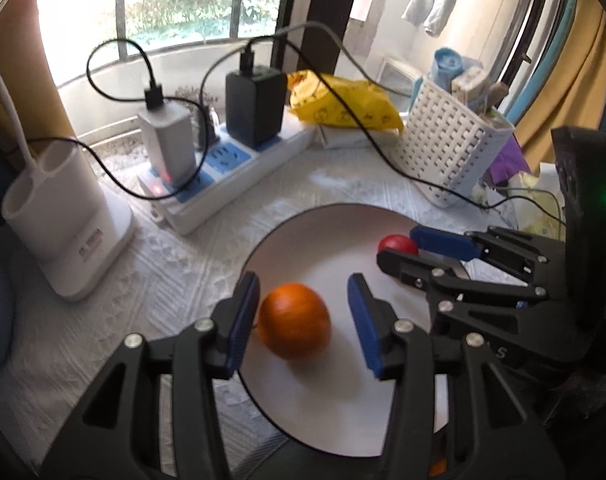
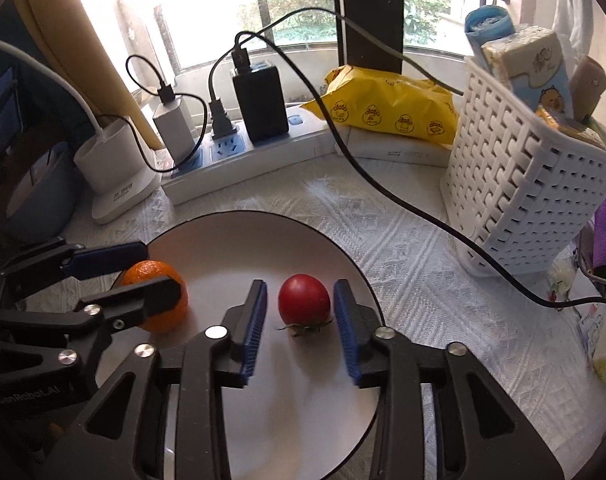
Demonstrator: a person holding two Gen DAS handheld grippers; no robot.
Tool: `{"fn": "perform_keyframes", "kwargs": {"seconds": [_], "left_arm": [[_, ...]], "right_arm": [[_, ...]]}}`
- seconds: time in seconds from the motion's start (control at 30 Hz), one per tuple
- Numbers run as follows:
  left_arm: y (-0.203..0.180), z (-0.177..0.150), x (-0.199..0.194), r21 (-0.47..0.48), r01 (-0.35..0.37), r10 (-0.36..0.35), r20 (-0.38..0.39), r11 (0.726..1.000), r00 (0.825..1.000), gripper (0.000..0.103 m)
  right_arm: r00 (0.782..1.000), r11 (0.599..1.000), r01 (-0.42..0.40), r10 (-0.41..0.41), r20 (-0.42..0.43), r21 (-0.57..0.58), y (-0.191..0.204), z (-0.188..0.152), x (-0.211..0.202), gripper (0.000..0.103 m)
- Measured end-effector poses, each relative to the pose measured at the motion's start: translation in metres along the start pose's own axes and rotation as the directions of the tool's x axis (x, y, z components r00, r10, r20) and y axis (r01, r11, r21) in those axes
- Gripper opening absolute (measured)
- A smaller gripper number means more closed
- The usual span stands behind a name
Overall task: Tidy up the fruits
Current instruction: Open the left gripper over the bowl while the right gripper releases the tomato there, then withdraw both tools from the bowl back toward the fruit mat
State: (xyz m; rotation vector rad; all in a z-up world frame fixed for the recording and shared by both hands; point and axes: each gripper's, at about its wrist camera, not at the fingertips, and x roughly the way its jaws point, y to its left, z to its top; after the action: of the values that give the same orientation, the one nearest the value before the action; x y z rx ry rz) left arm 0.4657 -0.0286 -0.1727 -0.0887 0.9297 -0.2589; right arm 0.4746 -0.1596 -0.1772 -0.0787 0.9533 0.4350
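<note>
Two fruits lie on the white plate (image 2: pixel 263 240) with the dark rim, which sits on a pale embossed cloth over the counter (image 2: pixel 415 264). The orange (image 1: pixel 295 322) rests on the left part of the plate; it is nearly round, slightly longer from upper left to lower right in the left wrist view. The left hand-held gripper (image 1: pixel 303 316) has its blue-padded fingers spread on either side of the orange, the left pad just beside its skin and the right pad clearly apart from it. The red tomato (image 2: pixel 304 304) lies near the middle of the plate, its green stem end (image 2: pixel 303 328) turned toward the right wrist camera, so its long axis runs roughly away from that camera. The right hand-held gripper (image 2: pixel 301 328) straddles the tomato with fingers spread; a narrow gap shows on the left, and on the right I cannot tell whether the pad touches.

Behind the plate stand a white power strip (image 2: pixel 239 160) with a black charger (image 2: pixel 259 100) and a white charger (image 2: pixel 173 128) plugged in, a yellow packet (image 2: pixel 387 108), a white woven basket (image 2: pixel 515 184) on the right, and a white holder (image 2: pixel 111 164) on the left.
</note>
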Motion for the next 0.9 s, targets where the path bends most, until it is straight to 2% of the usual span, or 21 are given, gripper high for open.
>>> {"fn": "perform_keyframes", "kwargs": {"seconds": [0.37, 0.8, 0.87, 0.9], "left_arm": [[-0.004, 0.004, -0.044, -0.001, -0.005, 0.005, 0.080, 1.000, 0.997, 0.048], [-0.023, 0.003, -0.119, 0.030, -0.011, 0.005, 0.208, 0.999, 0.978, 0.050], [-0.026, 0.001, -0.132, 0.036, -0.008, 0.000, 0.232, 0.999, 0.973, 0.065], [-0.028, 0.000, -0.139, 0.037, -0.005, -0.004, 0.244, 0.999, 0.970, 0.068]], "right_arm": [[0.999, 1.000, 0.023, -0.022, 0.048, -0.009, 0.002, 0.003, -0.028, 0.044], [0.988, 0.998, 0.053, -0.049, 0.149, -0.024, 0.017, 0.005, -0.102, 0.044], [0.985, 0.998, 0.055, -0.050, 0.162, -0.027, 0.020, 0.003, -0.112, 0.044], [0.984, 0.998, 0.059, -0.054, 0.172, -0.029, 0.022, 0.004, -0.119, 0.044]]}}
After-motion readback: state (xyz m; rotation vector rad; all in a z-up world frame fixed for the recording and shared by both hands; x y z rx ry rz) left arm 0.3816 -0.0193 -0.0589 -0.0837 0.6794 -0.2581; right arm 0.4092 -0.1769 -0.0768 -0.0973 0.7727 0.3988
